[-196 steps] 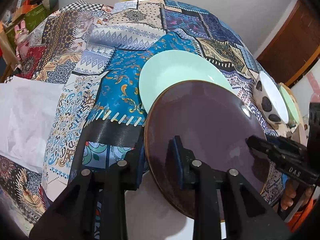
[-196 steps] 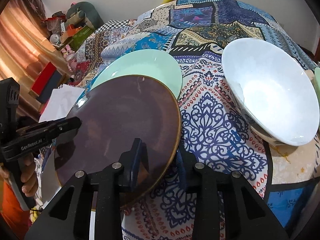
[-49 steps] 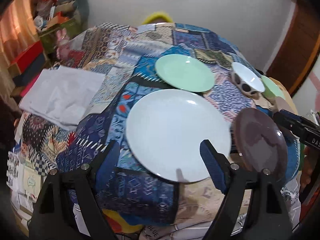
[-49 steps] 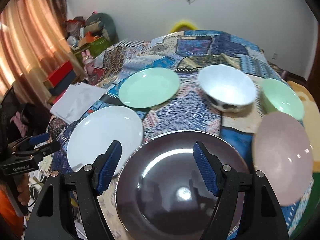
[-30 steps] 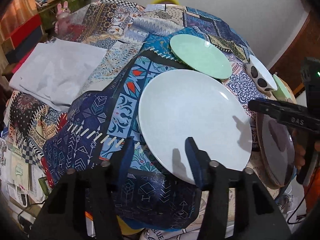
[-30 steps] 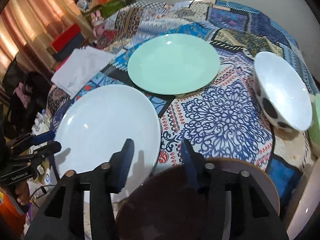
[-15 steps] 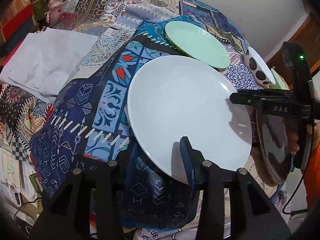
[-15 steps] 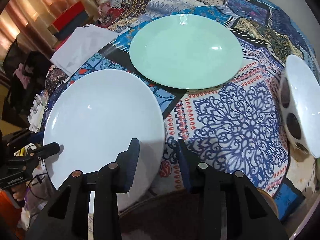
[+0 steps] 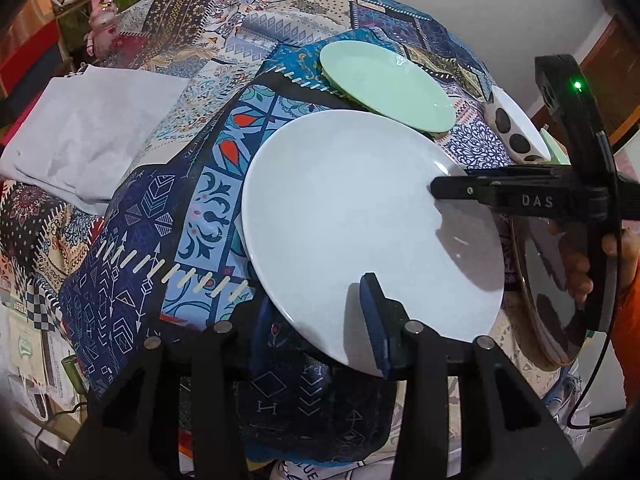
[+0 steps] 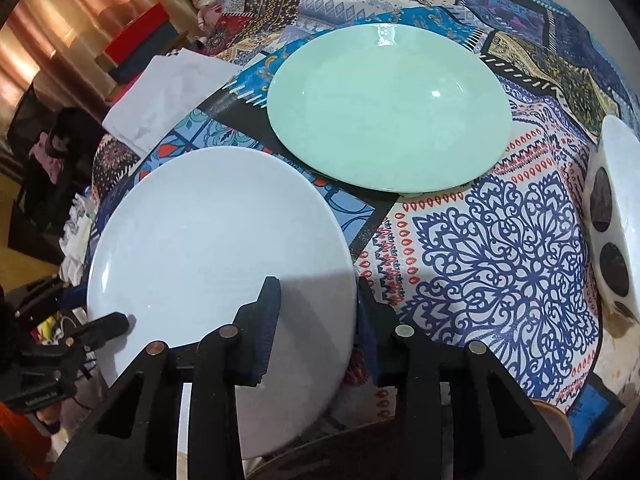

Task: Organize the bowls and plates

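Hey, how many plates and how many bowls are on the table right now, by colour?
White plate: 1
Green plate: 1
Dark plate: 1
White spotted bowl: 1
Green bowl: 1, only its edge shows
Total: 5

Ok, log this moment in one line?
left hand-held gripper: clamped on white plate rim | right hand-held gripper: clamped on opposite rim | green plate: on table
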The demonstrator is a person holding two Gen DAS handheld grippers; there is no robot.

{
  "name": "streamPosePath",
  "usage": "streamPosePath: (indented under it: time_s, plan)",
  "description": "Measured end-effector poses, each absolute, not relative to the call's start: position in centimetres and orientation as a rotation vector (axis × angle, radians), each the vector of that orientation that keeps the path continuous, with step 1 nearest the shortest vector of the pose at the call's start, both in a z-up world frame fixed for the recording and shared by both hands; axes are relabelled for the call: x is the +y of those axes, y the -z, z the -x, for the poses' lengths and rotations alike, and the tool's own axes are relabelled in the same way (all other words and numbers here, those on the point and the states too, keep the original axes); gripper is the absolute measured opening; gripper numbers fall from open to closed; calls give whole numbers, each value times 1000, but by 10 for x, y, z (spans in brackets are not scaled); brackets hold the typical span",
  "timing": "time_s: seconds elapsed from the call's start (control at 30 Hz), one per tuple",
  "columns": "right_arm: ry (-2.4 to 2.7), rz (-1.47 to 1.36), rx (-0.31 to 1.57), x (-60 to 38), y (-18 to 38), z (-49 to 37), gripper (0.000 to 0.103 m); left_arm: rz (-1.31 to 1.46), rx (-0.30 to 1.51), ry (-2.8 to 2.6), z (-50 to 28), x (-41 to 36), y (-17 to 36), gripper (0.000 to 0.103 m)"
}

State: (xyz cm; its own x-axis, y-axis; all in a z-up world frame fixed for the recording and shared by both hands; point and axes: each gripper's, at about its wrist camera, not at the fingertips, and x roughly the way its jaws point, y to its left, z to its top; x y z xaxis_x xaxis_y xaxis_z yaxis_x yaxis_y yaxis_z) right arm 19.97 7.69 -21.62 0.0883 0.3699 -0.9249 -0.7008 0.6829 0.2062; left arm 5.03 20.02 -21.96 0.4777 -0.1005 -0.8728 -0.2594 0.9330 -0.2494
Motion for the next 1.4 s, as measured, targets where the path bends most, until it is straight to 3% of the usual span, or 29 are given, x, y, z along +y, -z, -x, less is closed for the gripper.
streamPosePath:
  time_s: [0.87, 1.4]
  plan:
    - [-862, 237, 1184, 66, 187, -170, 27, 464, 987, -193, -21, 227, 190, 42]
    - [-791, 129, 1081, 5, 148, -165, 27, 382, 917, -136, -37, 179, 150, 42]
